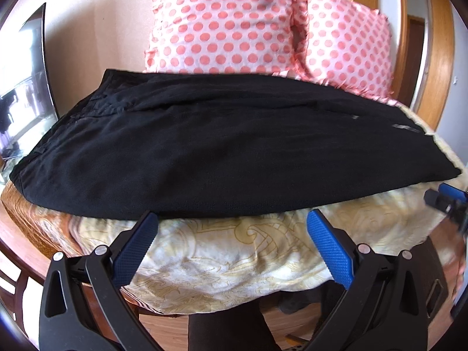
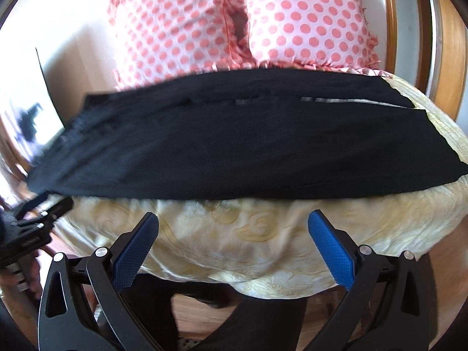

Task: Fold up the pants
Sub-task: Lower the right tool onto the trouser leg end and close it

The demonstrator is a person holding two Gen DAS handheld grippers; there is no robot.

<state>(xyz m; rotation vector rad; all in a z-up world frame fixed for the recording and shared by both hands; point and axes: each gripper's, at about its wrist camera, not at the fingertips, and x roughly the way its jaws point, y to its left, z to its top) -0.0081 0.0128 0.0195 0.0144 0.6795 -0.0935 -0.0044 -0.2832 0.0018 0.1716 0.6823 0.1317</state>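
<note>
Left gripper (image 1: 232, 225) and right gripper (image 2: 233, 228) hover with jaws apart, empty, near the bed (image 1: 222, 251) edge. Pants (image 1: 210, 161) lie flat, legs apparently stacked, below the pillows (image 1: 225, 23). Next: grip one end, fold across.

Pants (image 1: 222, 152) lie spread flat across a bed (image 1: 234, 263), running left to right, waist end to the left and leg ends to the right. Behind the pants, two pillows (image 1: 225, 20) stand side by side against the wall. A mirror (image 1: 26, 87) stands left of the bed. The left gripper (image 1: 232, 228) hangs at the near edge of the bed, just in front of the pants, jaws spread wide with nothing between them. The right gripper (image 2: 233, 228) hangs to its right, likewise spread and in front of the pants
</note>
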